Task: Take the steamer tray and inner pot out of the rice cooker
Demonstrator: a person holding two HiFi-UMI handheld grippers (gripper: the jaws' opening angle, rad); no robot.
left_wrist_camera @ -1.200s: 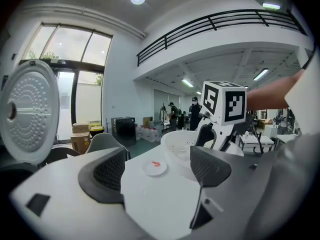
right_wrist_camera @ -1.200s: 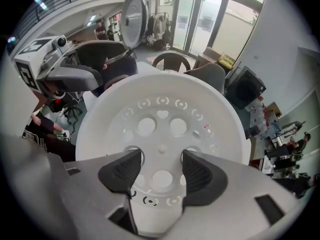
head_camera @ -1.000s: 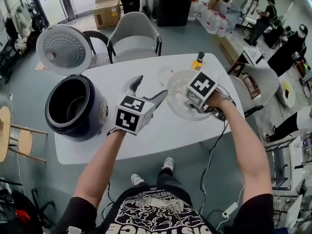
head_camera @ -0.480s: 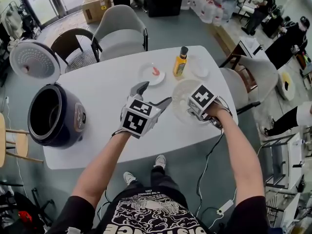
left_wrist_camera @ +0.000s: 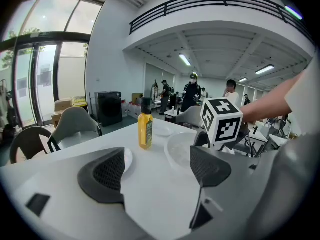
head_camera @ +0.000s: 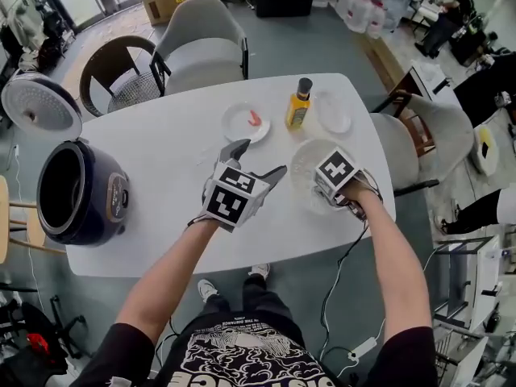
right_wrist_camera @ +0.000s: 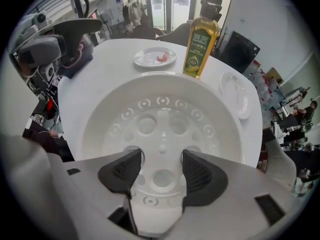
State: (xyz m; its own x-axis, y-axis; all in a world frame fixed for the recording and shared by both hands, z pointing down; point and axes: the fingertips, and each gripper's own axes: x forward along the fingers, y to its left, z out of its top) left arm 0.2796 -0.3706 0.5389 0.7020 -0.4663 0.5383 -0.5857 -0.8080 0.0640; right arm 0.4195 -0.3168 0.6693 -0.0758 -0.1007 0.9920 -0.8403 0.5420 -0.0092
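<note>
My right gripper (right_wrist_camera: 161, 176) points straight down with its jaws partly closed. The near edge of the tray (right_wrist_camera: 115, 114) lies between the pads, which I read as a grip on the tray. The tray is out of the cooker (head_camera: 76, 192) and over the right end of the table (head_camera: 161, 224). I cannot tell whether its base touches the top. The hold is at one edge only, so the far side can sag or the tray can pivot in the pads. Opening the jaws before the base is down would drop it. The bottle (head_camera: 299, 103) stands just beyond the tray's far rim, and any forward drift could tip it. The table's right edge is near, so a placement too far that way leaves the tray overhanging. My left gripper (left_wrist_camera: 157, 171) is released and empty, with only bare table between its jaws. It is close to the tray's left side and could knock it. The plate (head_camera: 246, 123) and the dish (head_camera: 333, 113) are near enough to be clipped. I judge the pot to be still in the cooker, well apart at the left end, though the dark interior does not confirm it.
</note>
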